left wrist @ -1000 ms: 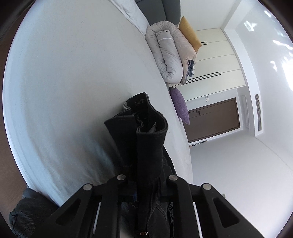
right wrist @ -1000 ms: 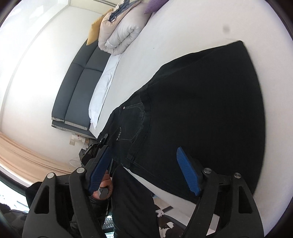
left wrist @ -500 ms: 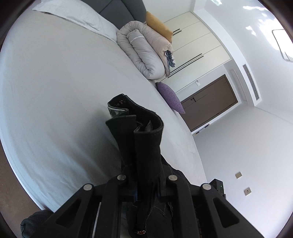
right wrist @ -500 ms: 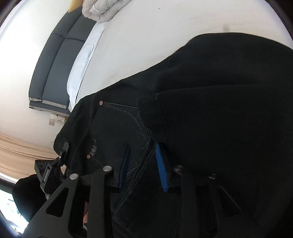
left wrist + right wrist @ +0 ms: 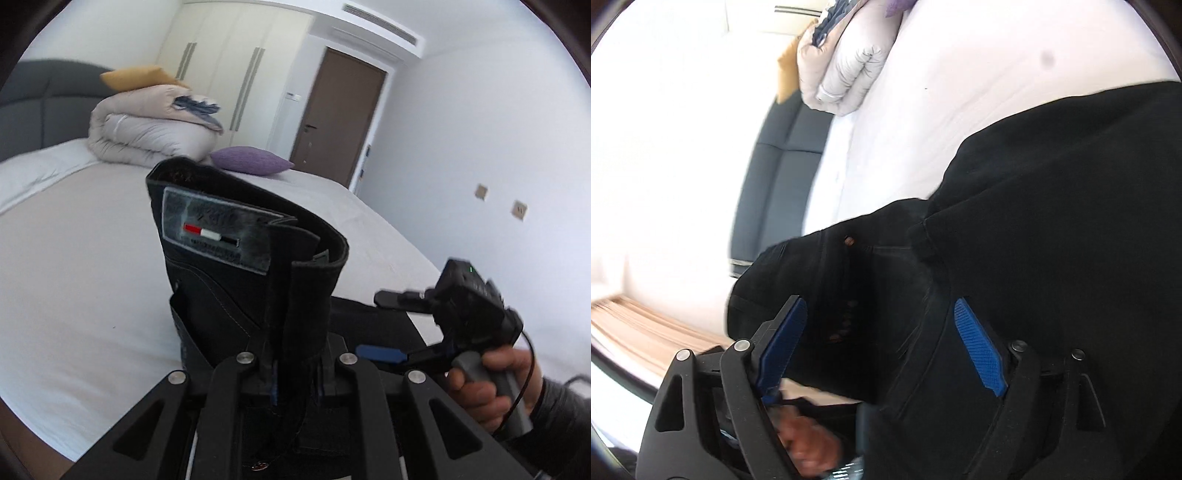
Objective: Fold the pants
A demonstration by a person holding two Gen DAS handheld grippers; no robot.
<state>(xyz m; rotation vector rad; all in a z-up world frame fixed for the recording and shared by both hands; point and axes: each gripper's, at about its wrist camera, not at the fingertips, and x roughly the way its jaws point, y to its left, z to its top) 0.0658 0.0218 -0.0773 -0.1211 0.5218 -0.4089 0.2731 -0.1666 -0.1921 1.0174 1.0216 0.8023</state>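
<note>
The black pants (image 5: 1052, 206) lie partly folded over on the white bed (image 5: 960, 74). My left gripper (image 5: 295, 373) is shut on the pants' waistband (image 5: 236, 266), which stands up out of the jaws with its grey label showing. My right gripper (image 5: 882, 347) is open, its blue pads (image 5: 977, 347) spread just above the dark fabric near the waist. The right gripper also shows in the left wrist view (image 5: 384, 354), held by a hand at the right, low over the pants.
A rolled beige duvet (image 5: 147, 133) with a yellow cushion (image 5: 136, 77) and a purple pillow (image 5: 251, 160) sit at the head of the bed. A grey headboard (image 5: 33, 107), wardrobe (image 5: 229, 77) and brown door (image 5: 336, 114) are behind. The bed edge (image 5: 92, 424) is close below me.
The right gripper went from open to nearly shut on the fabric and is now open again. The left gripper swung round to level with the waistband still held.
</note>
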